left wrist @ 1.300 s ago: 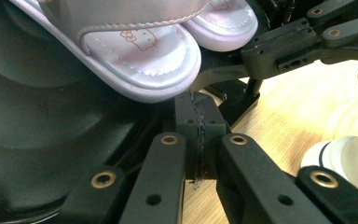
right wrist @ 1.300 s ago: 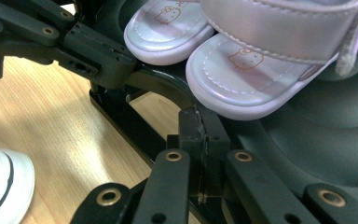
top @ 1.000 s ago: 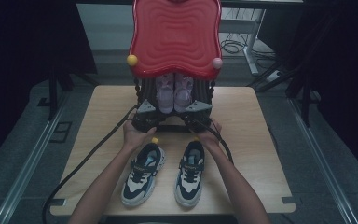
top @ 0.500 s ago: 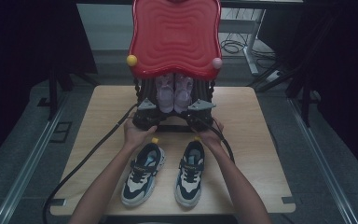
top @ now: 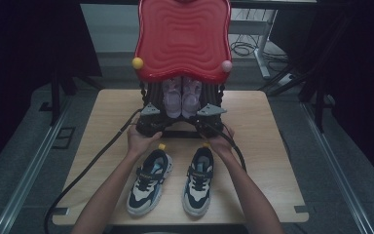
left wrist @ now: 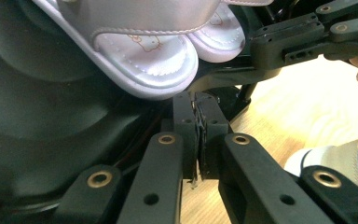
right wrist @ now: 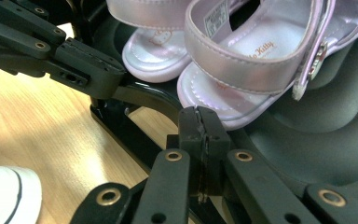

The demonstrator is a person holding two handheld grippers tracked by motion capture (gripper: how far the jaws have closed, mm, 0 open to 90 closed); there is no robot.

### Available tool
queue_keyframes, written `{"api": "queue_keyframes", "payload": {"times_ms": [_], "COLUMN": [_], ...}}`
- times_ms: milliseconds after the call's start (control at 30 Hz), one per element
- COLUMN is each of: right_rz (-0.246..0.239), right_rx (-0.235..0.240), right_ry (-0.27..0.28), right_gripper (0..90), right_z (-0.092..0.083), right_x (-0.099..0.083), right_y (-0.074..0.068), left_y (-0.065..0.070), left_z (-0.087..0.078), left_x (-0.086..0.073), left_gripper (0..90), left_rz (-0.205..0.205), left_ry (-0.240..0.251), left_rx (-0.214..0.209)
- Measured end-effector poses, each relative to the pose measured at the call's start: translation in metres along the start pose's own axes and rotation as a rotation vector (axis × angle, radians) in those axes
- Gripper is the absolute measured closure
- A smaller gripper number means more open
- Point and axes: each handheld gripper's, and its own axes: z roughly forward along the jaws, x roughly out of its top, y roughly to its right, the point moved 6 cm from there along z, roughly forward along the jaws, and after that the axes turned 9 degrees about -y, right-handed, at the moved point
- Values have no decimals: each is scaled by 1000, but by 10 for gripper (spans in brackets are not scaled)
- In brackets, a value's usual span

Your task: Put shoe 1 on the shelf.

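Sandals (top: 181, 96): 2, lilac, on the black rack under the red lid (top: 182, 39), apparently stored there. High view: left gripper (top: 152, 120) and right gripper (top: 209, 121) just before the sandals, unchanged from earlier; sneakers (top: 173, 179) nearer. Left gripper view: jaws together, empty, below a sandal (left wrist: 149, 51). Right gripper view: same, beneath a sandal (right wrist: 247, 70).

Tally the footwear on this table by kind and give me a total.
Sneakers: 2, side by side on the table
Pink sandals: 2, on the black rack under the red top
Total: 4
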Motion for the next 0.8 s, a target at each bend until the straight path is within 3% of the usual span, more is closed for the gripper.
{"api": "queue_keyframes", "payload": {"times_ms": [367,800], "right_rz": [-17,18], "right_rx": [24,47], "right_ry": [28,59], "right_gripper": [899,888], "right_z": [-12,-42], "right_x": [0,-24], "right_y": [-4,9], "left_y": [2,4], "left_z": [-16,-38], "left_x": [-4,-18], "left_gripper": [894,882], "left_rz": [19,9], "left_ry": [20,28], "left_rx": [1,14]}}
